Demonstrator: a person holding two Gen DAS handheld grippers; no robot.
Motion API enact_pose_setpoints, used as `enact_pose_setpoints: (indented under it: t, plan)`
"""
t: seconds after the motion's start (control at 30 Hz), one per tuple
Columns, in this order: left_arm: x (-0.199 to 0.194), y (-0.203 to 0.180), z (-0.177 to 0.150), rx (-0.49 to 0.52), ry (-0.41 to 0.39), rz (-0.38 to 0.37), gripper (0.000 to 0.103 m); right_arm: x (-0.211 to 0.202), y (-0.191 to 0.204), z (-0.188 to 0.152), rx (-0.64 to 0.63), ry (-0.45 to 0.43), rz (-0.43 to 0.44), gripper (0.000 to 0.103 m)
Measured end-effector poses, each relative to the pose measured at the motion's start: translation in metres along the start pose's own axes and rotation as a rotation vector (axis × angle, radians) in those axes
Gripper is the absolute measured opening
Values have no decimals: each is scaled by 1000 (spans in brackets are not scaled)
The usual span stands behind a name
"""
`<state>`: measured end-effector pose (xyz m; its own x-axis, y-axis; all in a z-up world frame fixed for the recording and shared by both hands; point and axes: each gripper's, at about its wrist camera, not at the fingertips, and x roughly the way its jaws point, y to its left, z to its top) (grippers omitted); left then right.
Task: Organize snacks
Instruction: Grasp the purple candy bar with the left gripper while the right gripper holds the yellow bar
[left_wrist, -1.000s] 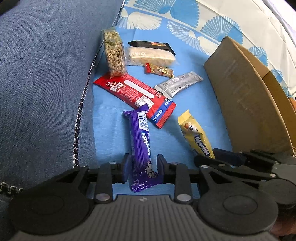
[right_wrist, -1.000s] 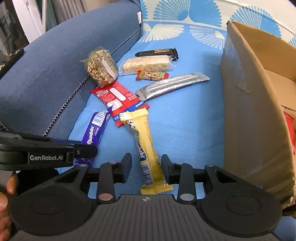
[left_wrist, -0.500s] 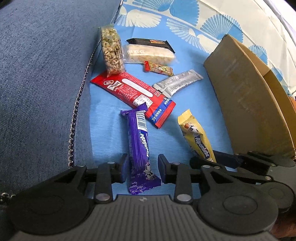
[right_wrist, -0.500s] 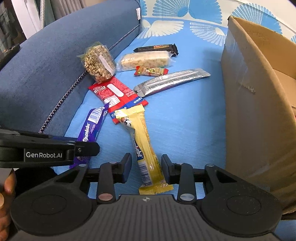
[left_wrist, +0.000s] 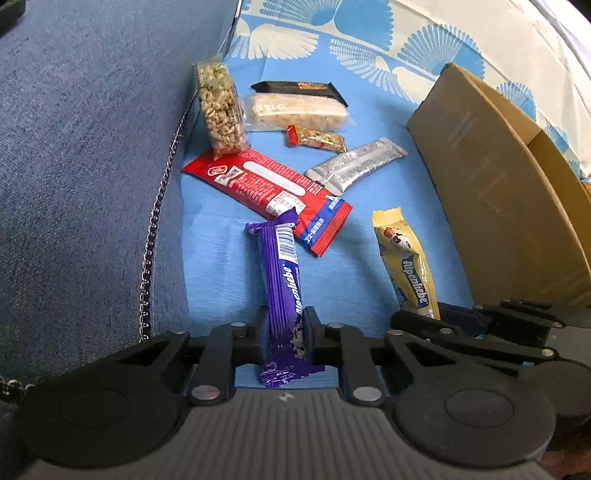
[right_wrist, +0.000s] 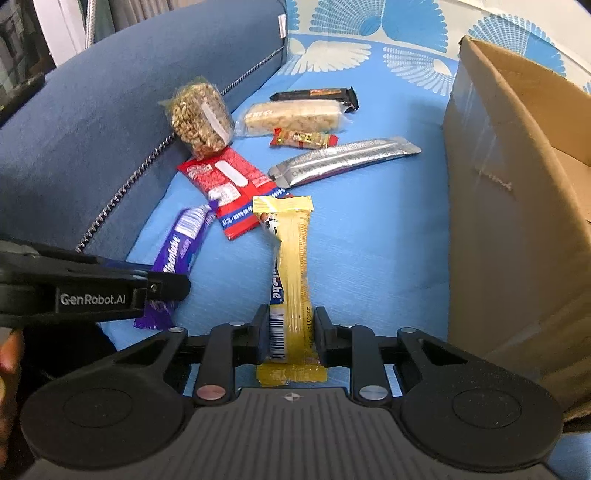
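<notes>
A purple snack bar (left_wrist: 282, 266) lies lengthwise on the blue sheet, and my left gripper (left_wrist: 286, 325) is shut on its near end, pads pressing both sides. The right wrist view shows that bar (right_wrist: 181, 243) beside the left gripper's fingers (right_wrist: 162, 286). A yellow snack bar (right_wrist: 291, 251) sits between the jaws of my right gripper (right_wrist: 290, 325), which are closing and touch its creased edges. In the left wrist view the yellow bar (left_wrist: 406, 266) runs down to the right gripper's fingers (left_wrist: 443, 317).
An open cardboard box (right_wrist: 498, 221) stands at the right. Farther off lie a red pack (left_wrist: 266, 184), a silver bar (left_wrist: 354, 166), a bag of nuts (left_wrist: 219, 107), a pale bar (left_wrist: 295, 110), a black bar (left_wrist: 295, 86) and a small red-gold sweet (left_wrist: 317, 138). A blue sofa back (left_wrist: 74, 147) rises at the left.
Both pairs of jaws have narrowed. The left pads now squeeze the purple bar, and the right pads have come in against the yellow bar. Neither hand has shifted.
</notes>
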<state>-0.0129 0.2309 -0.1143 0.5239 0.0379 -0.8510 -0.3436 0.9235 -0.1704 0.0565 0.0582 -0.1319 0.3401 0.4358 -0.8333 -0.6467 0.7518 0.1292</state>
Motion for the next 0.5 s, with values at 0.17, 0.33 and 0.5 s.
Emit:
enact_pose_setpoints:
  t: [0.17,0.33,0.5]
  plan:
    - [1,1,0,-3,10,-9,20,-5,-7,2,81,5,50,26]
    - [3,2,1,-11,27,-13,20,1,-10,-1,109,40,41,27]
    - [4,3,2,-12,30,-13,20,2,-8,-1,96,38,30,27]
